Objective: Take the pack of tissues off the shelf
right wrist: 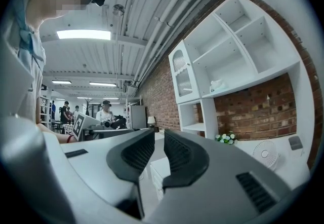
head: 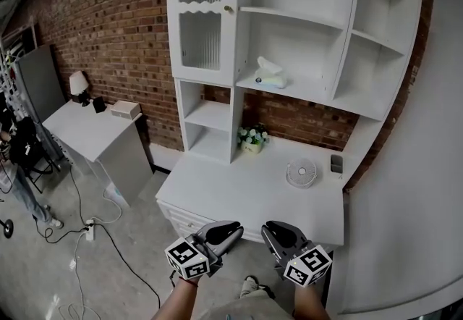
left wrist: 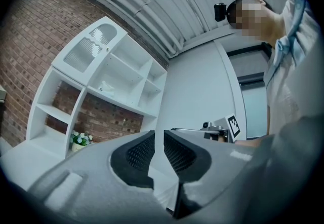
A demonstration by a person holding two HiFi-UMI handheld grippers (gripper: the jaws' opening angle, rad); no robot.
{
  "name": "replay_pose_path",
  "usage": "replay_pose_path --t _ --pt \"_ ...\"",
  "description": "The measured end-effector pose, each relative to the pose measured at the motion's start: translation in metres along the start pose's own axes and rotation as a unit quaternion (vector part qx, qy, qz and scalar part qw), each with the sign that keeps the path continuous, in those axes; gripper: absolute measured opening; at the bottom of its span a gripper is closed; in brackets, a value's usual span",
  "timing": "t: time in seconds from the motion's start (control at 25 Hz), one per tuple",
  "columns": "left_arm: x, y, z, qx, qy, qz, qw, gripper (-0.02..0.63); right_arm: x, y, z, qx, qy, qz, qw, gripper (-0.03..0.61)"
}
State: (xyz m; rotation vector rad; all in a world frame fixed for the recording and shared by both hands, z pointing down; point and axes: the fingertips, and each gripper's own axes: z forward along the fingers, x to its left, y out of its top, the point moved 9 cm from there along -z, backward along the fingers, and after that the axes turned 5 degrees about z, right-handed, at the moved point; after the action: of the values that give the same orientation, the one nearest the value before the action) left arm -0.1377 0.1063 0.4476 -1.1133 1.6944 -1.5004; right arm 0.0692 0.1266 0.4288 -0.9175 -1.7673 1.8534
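The pack of tissues (head: 269, 78) sits on an open shelf (head: 311, 90) of the white shelving unit, just right of the cupboard door with ribbed glass (head: 200, 14) and above the counter (head: 239, 192). It is a low pale pack with a faint blue-green band along its base and a white tissue standing up from its top. Any print on it is too small for us to read, and in both gripper views it is only a small pale lump on that shelf. We see our forearms cut off at the bottom edge of the head view, and the marker cubes cover most of each hand. The left hand-held gripper (head: 230, 227) and the right hand-held gripper (head: 270, 229) are held side by side, low before the counter's near edge, pointing roughly level toward the shelving and well apart from the pack. Each has its jaws drawn close with a narrow gap left between the pads, and nothing stands in either gap. A small round fan (head: 301, 172) and a pot of flowers (head: 252, 139) stand on the counter.
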Motion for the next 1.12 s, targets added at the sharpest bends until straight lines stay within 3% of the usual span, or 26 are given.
replay_pose_path --t 0.44,1.12 --pt "0.052 -0.017 0.039 0.02 0.015 -0.025 0.9994 0.06 -0.054 -0.007 0.039 0.024 0.029 0.032 0.999 0.069" --pt "0.114 -0.008 0.146 0.023 0.01 -0.01 0.9996 0.06 -0.165 0.022 0.085 0.013 0.059 0.048 0.997 0.069"
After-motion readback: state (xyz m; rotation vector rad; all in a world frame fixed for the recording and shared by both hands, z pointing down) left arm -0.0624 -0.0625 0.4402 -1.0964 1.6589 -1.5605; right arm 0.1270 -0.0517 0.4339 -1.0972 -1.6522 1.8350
